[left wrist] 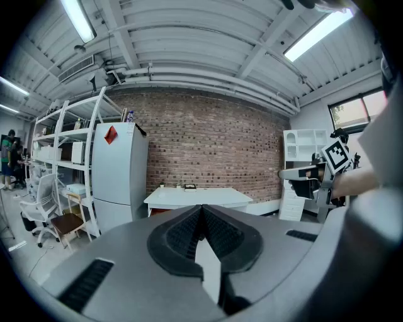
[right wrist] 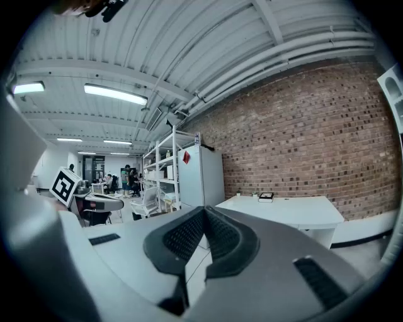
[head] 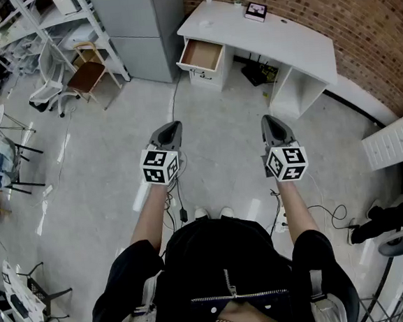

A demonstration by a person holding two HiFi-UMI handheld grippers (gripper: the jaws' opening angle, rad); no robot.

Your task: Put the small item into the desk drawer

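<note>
A white desk (head: 296, 43) stands against the brick wall, well ahead of me. Its wooden drawer (head: 203, 54) at the left end is pulled open. A small dark item (head: 255, 10) with a pale screen lies on the desktop near the wall; it also shows in the left gripper view as the small item (left wrist: 189, 187) and in the right gripper view as the item (right wrist: 266, 197). My left gripper (head: 174, 127) and right gripper (head: 268, 121) are held side by side over the floor, far short of the desk. Both are shut with nothing between the jaws.
A tall grey cabinet (head: 141, 29) stands left of the desk, with white shelves (head: 35, 24) and chairs (head: 87, 74) beyond it. A white drawer unit (head: 396, 140) is at the right. Cables (head: 322, 216) trail over the floor near my feet.
</note>
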